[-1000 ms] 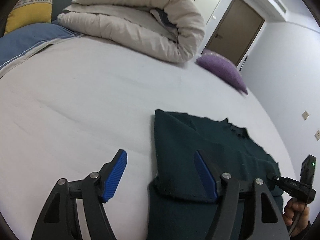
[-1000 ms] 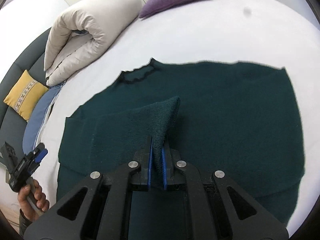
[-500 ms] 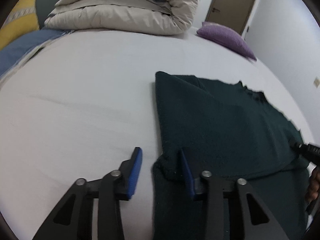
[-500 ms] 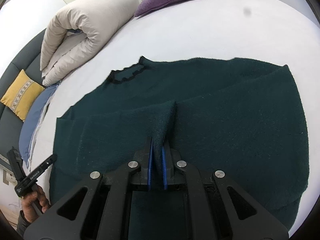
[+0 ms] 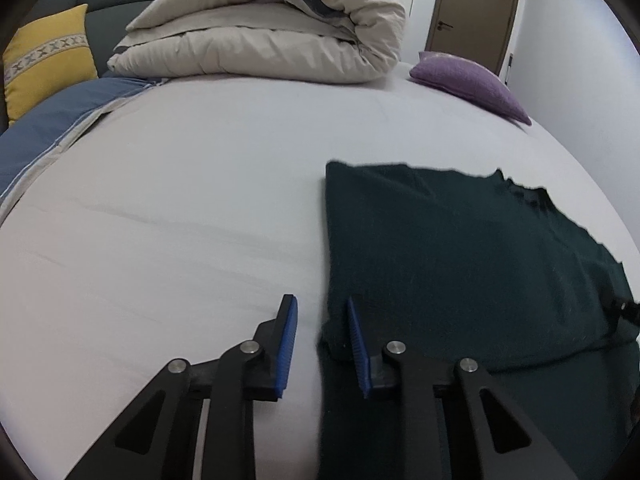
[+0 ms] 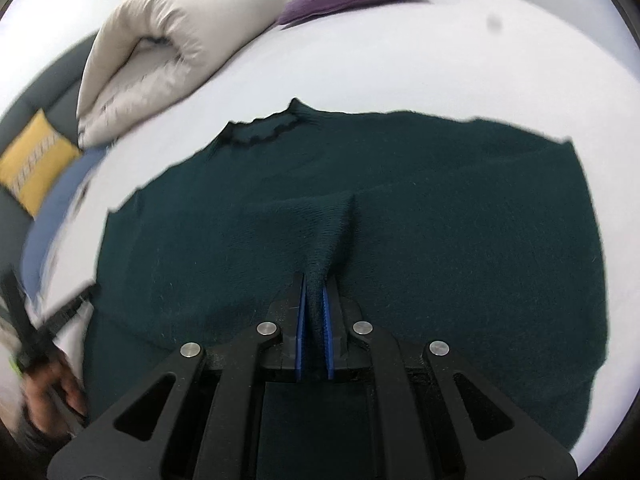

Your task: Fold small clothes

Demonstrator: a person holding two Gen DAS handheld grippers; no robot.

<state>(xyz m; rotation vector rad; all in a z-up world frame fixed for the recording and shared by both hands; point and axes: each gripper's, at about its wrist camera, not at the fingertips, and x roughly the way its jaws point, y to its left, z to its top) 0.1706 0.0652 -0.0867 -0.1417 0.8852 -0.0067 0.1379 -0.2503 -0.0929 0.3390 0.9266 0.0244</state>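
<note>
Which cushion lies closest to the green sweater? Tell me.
The purple cushion, lying flat on the white bed just beyond the sweater collar. The yellow cushion stands propped against the dark headboard, past the rolled duvet.

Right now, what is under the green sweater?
The green sweater lies on the white bed sheet, which shows all around it. Whatever lies beneath its middle is covered, so I cannot tell.

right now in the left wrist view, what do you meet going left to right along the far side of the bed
yellow cushion → blue pillow → rolled beige duvet → purple cushion
</note>
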